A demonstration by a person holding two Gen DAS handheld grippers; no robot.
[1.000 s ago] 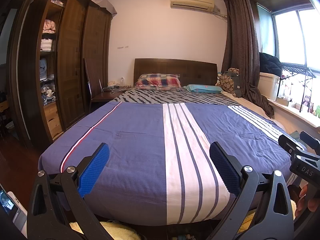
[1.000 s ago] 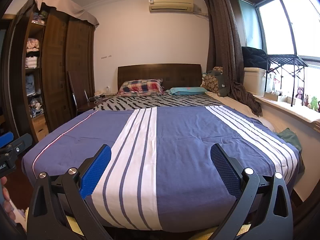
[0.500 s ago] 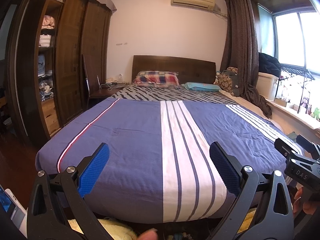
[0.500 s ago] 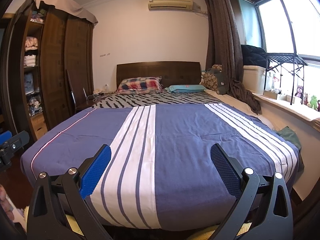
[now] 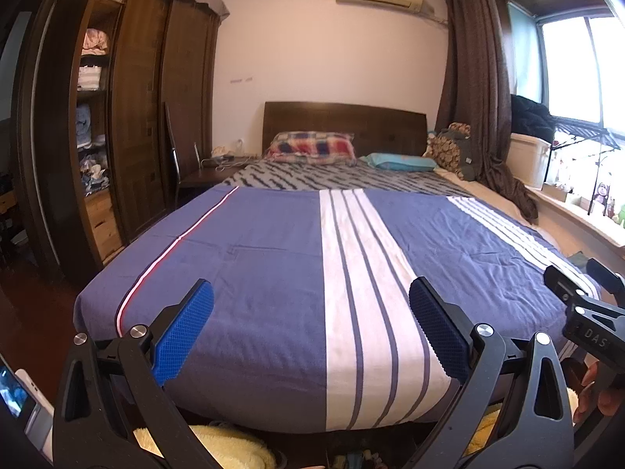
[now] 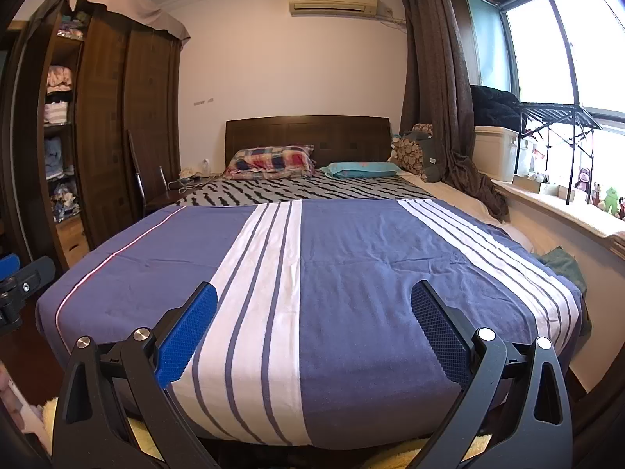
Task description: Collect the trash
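No trash shows in either view. My left gripper (image 5: pixel 310 328) is open and empty, its blue pads wide apart, held at the foot of the bed (image 5: pixel 273 258). My right gripper (image 6: pixel 312 328) is also open and empty at the foot of the same bed (image 6: pixel 351 265). The right gripper's body shows at the right edge of the left wrist view (image 5: pixel 586 312). The left gripper's body shows at the left edge of the right wrist view (image 6: pixel 23 285). The bed has a blue cover with white stripes.
A dark wooden wardrobe (image 5: pixel 129 117) stands left of the bed. A nightstand (image 5: pixel 211 172) sits by the headboard. A window ledge (image 6: pixel 566 211) with toys and a storage box runs along the right. A yellow fluffy rug (image 5: pixel 226 445) lies below the bed's foot.
Both views have tilted down a little and the bed sits slightly lower and farther. Both grippers have stayed open.
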